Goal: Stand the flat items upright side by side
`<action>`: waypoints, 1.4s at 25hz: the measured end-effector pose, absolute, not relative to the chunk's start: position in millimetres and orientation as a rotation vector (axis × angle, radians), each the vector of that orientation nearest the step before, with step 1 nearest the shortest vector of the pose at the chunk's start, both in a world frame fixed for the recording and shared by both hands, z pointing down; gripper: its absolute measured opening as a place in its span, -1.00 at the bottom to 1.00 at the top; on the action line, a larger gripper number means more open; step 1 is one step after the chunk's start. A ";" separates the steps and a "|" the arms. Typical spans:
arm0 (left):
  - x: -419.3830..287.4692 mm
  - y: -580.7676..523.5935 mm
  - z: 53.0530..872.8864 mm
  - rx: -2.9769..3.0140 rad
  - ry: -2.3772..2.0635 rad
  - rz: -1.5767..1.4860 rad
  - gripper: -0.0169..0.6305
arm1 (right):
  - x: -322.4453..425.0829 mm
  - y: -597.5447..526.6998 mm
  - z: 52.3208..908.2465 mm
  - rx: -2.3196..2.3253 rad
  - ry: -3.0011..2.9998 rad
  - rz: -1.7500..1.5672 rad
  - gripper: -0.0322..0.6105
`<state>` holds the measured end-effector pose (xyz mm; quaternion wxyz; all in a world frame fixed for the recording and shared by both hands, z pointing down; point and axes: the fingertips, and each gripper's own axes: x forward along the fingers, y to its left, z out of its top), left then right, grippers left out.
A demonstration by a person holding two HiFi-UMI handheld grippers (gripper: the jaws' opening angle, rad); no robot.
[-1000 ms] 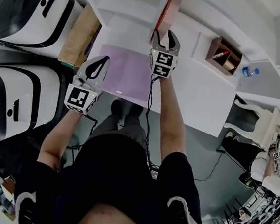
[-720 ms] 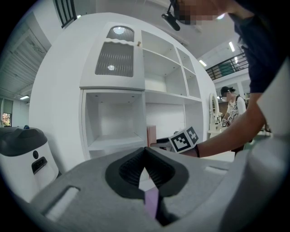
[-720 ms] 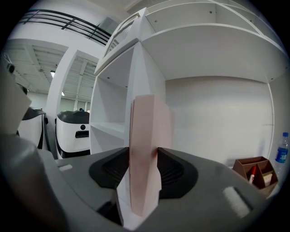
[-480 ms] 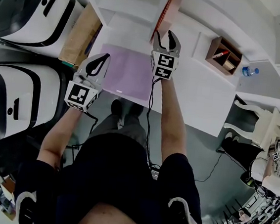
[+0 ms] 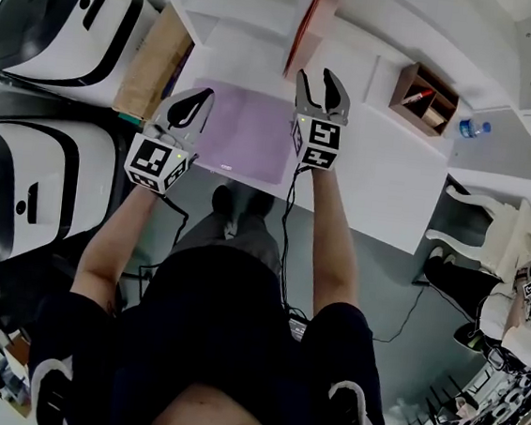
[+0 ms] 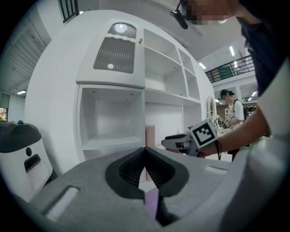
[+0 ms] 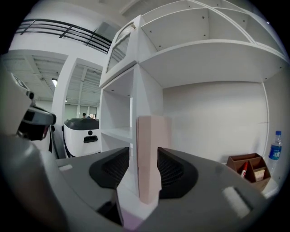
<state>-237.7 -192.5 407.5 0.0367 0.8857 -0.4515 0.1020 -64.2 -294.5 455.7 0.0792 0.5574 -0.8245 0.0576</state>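
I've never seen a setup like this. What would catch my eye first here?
A person holds two marker-cubed grippers over a white desk: the left gripper has shut jaws, while the right gripper has jaws apart, facing a pink flat item standing upright at the desk's back. A purple flat item lies on the desk between them.

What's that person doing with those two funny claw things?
A person holds a claw in each hand at a white desk. A pink flat item stands upright against the shelf divider. The right claw is open just in front of it, not gripping it. A purple flat item lies flat on the desk. The left claw is shut and empty, at that item's far left corner.
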 end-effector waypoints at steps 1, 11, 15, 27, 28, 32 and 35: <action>-236.7 -193.9 409.3 2.719 -1.375 0.318 -0.95 | -62.8 -288.6 454.6 1.663 -2.475 0.196 -0.29; -219.6 -208.6 418.9 2.731 -1.266 0.352 -0.82 | -44.3 -229.3 447.8 1.610 -2.537 0.413 -0.27; -208.6 -211.7 429.0 2.734 -1.171 0.373 -0.73 | -40.5 -199.8 452.7 1.555 -2.569 0.553 -0.23; -177.3 -220.8 457.4 2.744 -0.832 0.473 -0.09 | -31.7 -137.3 473.5 1.487 -2.596 0.850 -0.06; -174.9 -220.3 461.9 2.753 -0.794 0.510 -0.03 | -31.4 -132.8 475.8 1.484 -2.595 0.880 -0.06; -169.4 -219.7 481.1 2.751 -0.647 0.633 0.12 | -31.9 -115.1 489.9 1.473 -2.580 1.040 -0.04; -167.5 -220.9 492.3 2.740 -0.541 0.706 0.18 | -36.4 -102.4 500.8 1.458 -2.563 1.140 -0.02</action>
